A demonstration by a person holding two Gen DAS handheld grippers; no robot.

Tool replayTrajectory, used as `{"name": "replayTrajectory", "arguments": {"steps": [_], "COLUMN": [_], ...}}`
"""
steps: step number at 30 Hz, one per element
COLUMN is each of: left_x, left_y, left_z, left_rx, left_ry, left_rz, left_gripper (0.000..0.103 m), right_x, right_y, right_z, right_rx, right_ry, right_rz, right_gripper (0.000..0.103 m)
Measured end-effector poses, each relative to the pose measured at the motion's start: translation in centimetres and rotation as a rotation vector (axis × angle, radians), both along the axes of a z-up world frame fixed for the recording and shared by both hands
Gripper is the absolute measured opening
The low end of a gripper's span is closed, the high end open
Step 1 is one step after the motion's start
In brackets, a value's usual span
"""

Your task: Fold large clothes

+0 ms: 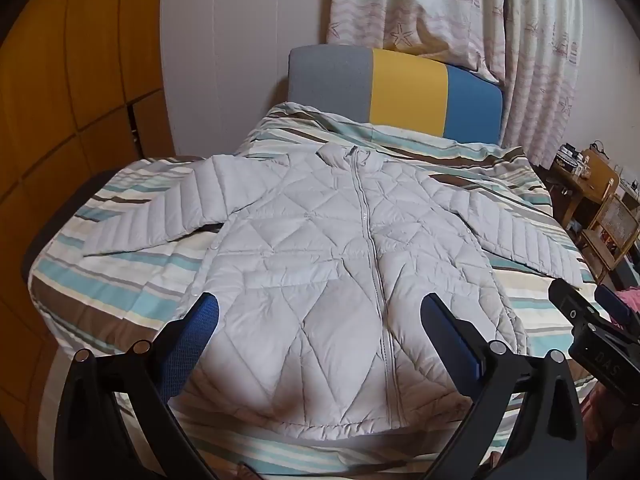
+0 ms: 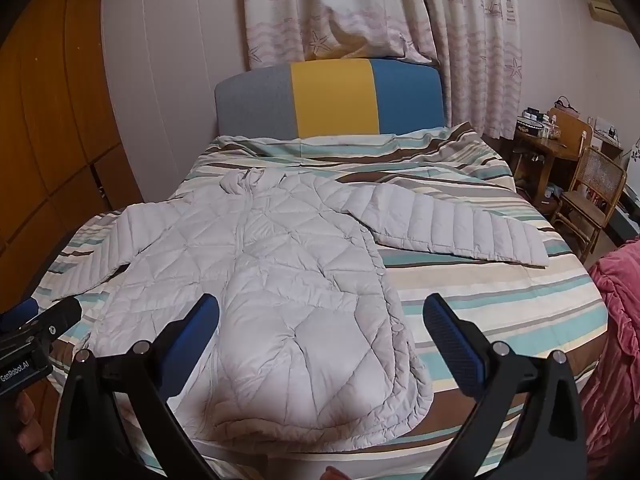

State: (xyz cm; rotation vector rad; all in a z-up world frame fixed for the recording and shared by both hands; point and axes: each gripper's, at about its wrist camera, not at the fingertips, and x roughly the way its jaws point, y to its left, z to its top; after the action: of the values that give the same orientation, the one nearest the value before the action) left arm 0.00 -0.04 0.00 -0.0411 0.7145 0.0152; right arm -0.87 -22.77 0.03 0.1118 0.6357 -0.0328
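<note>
A pale grey quilted puffer jacket (image 1: 320, 248) lies flat and zipped on the striped bed (image 1: 120, 292), collar toward the headboard, both sleeves spread outward. My left gripper (image 1: 320, 320) hovers open above the jacket's lower front, nothing between its blue pads. In the right wrist view the same jacket (image 2: 288, 280) lies left of centre, its right sleeve (image 2: 460, 228) stretched across the stripes. My right gripper (image 2: 320, 320) is open above the jacket's hem corner, holding nothing. Each gripper shows at the edge of the other's view.
A grey, yellow and blue headboard (image 2: 332, 96) stands at the far end under patterned curtains (image 2: 360, 8). Wooden wardrobe doors (image 1: 60, 80) line the left. A wooden desk and cane chair (image 2: 592, 188) stand at the right, and pink fabric (image 2: 616, 320) lies beside the bed.
</note>
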Motion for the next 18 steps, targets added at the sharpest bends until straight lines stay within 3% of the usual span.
{"name": "replayTrajectory", "arguments": {"steps": [18], "left_x": [0.0], "left_y": [0.0], "left_z": [-0.3], "left_rx": [-0.032], "left_ry": [0.012], "left_rz": [-0.002], "left_gripper": [0.100], "right_x": [0.5], "right_y": [-0.1], "right_z": [-0.6], "right_rx": [0.008], "right_ry": [0.027], "right_rz": [0.004], "right_gripper": [0.101]}}
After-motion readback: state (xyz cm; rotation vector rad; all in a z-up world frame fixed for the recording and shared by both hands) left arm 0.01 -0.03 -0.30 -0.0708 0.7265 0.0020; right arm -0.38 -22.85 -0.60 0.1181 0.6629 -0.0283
